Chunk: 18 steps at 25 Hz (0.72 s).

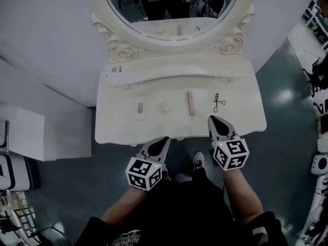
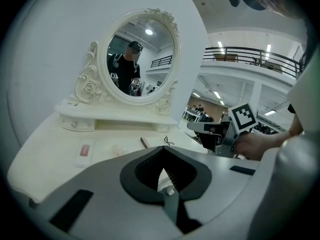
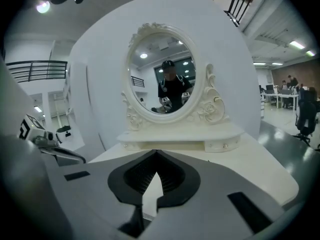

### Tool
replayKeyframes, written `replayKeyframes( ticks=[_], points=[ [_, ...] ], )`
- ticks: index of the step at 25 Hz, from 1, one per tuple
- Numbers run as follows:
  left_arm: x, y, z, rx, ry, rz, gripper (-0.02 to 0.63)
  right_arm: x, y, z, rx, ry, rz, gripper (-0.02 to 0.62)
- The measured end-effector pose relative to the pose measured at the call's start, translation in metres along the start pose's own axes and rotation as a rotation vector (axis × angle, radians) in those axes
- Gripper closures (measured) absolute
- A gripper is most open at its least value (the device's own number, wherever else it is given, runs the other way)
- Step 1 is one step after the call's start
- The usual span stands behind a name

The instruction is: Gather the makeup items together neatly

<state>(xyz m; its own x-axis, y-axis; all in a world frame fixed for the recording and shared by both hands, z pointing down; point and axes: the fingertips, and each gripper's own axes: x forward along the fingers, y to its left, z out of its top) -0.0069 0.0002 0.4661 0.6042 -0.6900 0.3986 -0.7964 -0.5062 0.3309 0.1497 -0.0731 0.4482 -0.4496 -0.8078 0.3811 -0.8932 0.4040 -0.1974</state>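
Observation:
Four makeup items lie in a row on the cream vanity table [image 1: 118, 129]: a white flat case with a pink label [image 1: 140, 108], a small pale round piece [image 1: 163, 106], a pink stick [image 1: 190, 102] and a thin black wire tool [image 1: 219, 103]. My left gripper [image 1: 163, 141] hovers at the table's front edge, shut and empty. My right gripper [image 1: 214, 120] is over the front right of the top, below the black tool, also shut with nothing in it. In the left gripper view the case [image 2: 84, 153], the stick [image 2: 144, 142] and the right gripper [image 2: 220, 131] show beyond the shut left gripper [image 2: 163, 148].
An oval mirror [image 1: 171, 9] in a carved frame stands on a raised shelf [image 1: 179, 68] at the back of the table. A white card [image 1: 117, 70] lies on the shelf's left end. White cabinets [image 1: 31, 132] stand to the left. The grey floor lies around the table.

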Motion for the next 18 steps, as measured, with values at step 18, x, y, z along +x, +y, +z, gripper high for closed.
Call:
replayKeyframes(
  ticks=[18],
  points=[
    [-0.076, 0.018, 0.003, 0.036, -0.022, -0.042, 0.598, -0.055, 0.133, -0.013, 0.035, -0.012, 0.114, 0.566]
  ],
)
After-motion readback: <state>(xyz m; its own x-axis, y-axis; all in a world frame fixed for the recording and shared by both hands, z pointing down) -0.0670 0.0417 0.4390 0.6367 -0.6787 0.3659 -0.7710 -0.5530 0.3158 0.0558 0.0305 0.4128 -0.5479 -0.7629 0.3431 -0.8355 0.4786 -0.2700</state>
